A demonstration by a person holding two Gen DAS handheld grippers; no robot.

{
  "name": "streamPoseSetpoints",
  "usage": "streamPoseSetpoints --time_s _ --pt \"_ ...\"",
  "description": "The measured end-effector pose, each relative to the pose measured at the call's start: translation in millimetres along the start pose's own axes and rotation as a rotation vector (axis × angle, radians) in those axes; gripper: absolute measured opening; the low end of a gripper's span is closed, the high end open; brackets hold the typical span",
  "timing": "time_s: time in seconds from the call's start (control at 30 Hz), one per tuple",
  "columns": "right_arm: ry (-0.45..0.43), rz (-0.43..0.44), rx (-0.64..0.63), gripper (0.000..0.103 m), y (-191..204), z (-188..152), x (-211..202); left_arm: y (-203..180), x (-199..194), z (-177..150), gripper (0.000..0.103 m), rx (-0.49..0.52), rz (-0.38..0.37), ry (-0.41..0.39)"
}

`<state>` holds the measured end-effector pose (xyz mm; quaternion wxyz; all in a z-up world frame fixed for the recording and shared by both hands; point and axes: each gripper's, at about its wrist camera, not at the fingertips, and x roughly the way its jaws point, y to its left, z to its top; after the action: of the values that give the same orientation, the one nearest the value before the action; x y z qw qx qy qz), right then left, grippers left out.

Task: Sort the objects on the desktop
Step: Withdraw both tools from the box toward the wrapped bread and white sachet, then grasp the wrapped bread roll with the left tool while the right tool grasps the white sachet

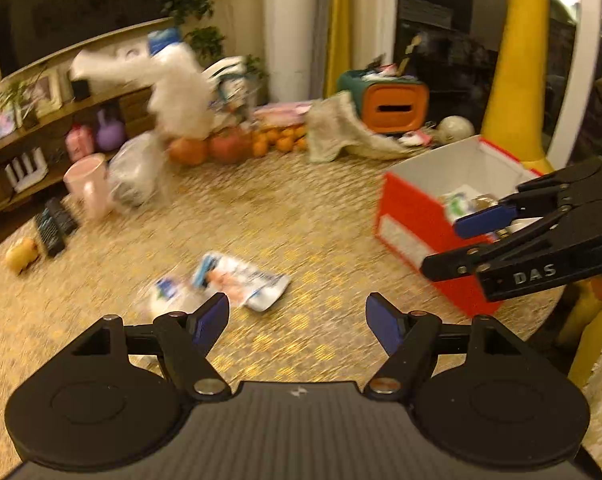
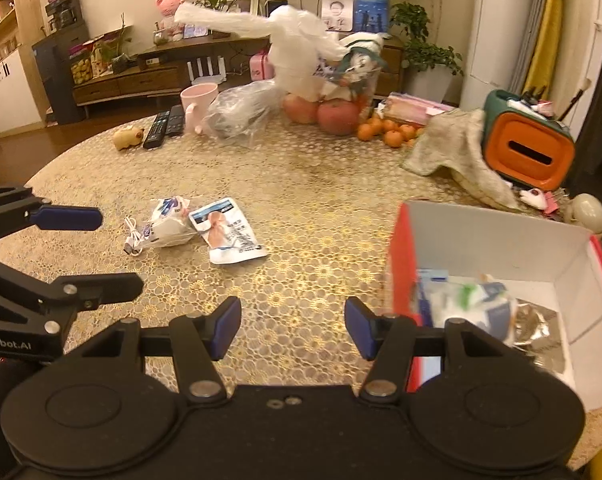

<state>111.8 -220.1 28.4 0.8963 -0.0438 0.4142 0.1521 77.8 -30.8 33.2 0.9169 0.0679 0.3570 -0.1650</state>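
Observation:
A red box with a white inside stands on the table at the right and holds several packets; it also shows in the left wrist view. Two white snack packets and a white cable lie mid-table; the packets also show in the left wrist view. My left gripper is open and empty just short of the packets. My right gripper is open and empty beside the box's left wall.
A pink mug, two remotes, a clear plastic bag, apples, oranges, a beige cloth and an orange-green holder stand along the far side. A small toy sits far left.

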Motion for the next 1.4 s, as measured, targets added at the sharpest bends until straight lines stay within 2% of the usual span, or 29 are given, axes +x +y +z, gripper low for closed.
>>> streamPoseSetpoints --time_s 0.17,0.27,0.37,0.6,0.7,0.77,0.97,1.13,1.33,1.4 --pt "0.024 0.029 -0.02 0.057 16.6 3.9 21.8 32.5 7.4 -12.1 0.075 -0.055 0.034 0.028" --pt "0.018 0.042 -0.04 0.067 24.4 7.6 31.3 49.4 13.6 -15.2 0.075 -0.084 0.049 0.039" --pt "0.02 0.057 -0.053 0.067 29.2 12.9 43.1 64.5 22.1 -18.4 0.075 -0.109 0.06 0.053" --pt "0.047 0.088 -0.087 0.07 34.5 23.7 78.9 88.2 48.1 -23.1 0.083 -0.142 0.078 0.075" --pt "0.053 0.106 -0.108 0.075 36.7 29.1 95.1 96.3 61.1 -23.4 0.083 -0.137 0.085 0.084" --pt "0.064 0.121 -0.138 0.082 39.1 30.9 106.0 101.3 70.4 -22.5 0.083 -0.132 0.084 0.089" --pt "0.091 0.135 -0.18 0.082 41.1 34.9 137.8 115.2 99.7 -22.9 0.085 -0.109 0.071 0.109" --pt "0.101 0.151 -0.243 0.084 45.0 38.6 158.3 125.3 113.7 -21.6 0.085 -0.085 0.05 0.085" --pt "0.105 0.19 -0.275 0.086 51.1 46.7 178.1 139.3 132.9 -19.2 0.086 -0.093 0.008 0.094" --pt "0.11 0.191 -0.281 0.086 53.1 48.0 184.8 142.6 138.6 -18.7 0.093 -0.109 -0.01 0.098"
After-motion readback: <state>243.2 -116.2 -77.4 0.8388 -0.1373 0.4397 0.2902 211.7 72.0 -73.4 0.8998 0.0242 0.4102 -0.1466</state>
